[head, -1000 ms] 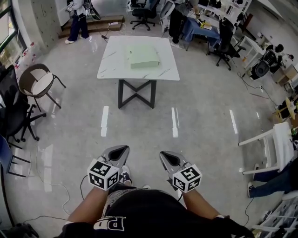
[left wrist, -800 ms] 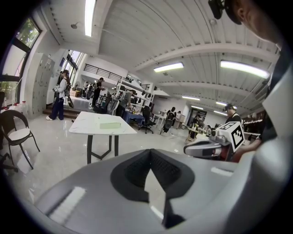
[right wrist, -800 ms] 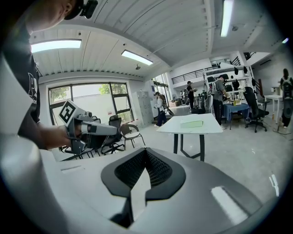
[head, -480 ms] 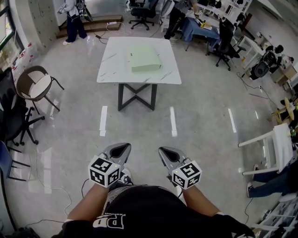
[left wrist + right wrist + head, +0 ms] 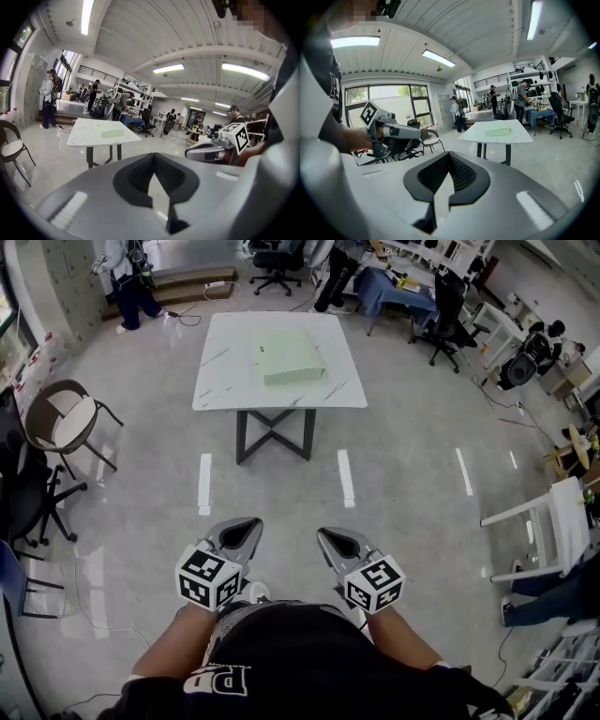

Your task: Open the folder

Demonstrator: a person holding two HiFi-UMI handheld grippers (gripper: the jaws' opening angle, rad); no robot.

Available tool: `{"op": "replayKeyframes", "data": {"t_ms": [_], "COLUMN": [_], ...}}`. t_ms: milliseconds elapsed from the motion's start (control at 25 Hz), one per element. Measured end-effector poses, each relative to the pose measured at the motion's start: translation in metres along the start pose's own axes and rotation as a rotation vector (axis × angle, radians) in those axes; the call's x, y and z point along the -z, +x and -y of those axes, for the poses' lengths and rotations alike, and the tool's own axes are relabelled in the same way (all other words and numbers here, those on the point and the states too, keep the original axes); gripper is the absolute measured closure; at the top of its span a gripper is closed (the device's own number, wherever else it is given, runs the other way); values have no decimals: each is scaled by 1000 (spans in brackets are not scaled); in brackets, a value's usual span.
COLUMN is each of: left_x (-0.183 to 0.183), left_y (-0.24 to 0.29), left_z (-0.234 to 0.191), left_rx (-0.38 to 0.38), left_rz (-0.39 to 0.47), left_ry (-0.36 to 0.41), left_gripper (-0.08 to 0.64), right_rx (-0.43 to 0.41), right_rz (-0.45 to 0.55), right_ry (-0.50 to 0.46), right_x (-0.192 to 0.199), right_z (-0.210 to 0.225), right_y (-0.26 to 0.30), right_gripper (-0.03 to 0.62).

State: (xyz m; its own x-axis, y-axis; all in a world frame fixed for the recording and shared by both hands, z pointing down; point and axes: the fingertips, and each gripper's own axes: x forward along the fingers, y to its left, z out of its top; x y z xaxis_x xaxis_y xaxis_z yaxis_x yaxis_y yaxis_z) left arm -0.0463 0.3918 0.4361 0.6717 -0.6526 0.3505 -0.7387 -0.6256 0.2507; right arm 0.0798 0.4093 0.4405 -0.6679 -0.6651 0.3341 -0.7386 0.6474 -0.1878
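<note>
Two grippers, my left gripper (image 5: 240, 532) and right gripper (image 5: 334, 542), both with jaws closed together on nothing, have come slightly nearer the one white worktop (image 5: 225, 381) than a second ago, yet remain well apart from the one pale green folder (image 5: 291, 357) lying shut on it, so opening hasn't begun.

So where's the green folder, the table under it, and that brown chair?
green folder (image 5: 291, 359), head view, middle of its cover.
table (image 5: 225, 371), head view, bare white top left of the folder.
brown chair (image 5: 73, 416), head view, its pale seat.
</note>
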Motion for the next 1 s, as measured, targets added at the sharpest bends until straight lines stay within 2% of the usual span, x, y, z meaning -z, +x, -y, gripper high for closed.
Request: {"op": "replayKeyframes", "data": {"t_ms": [360,680,1000], "left_x": [-9,-4,1], "left_y": [-1,-12,-18], "left_z": [-27,-54,-73], "left_rx": [43,46,31], "left_rz": [0,1,2], "left_ry": [47,33,6], "left_gripper": [506,506,506], "right_rx": [27,19,17], "right_rz": [-2,-21,-41], "right_ry": [-15,-41,-24], "right_x": [-9,-14,-9], "right_z": [-9,-28,-32], "right_y": [28,54,69], "right_gripper": [592,592,594]}}
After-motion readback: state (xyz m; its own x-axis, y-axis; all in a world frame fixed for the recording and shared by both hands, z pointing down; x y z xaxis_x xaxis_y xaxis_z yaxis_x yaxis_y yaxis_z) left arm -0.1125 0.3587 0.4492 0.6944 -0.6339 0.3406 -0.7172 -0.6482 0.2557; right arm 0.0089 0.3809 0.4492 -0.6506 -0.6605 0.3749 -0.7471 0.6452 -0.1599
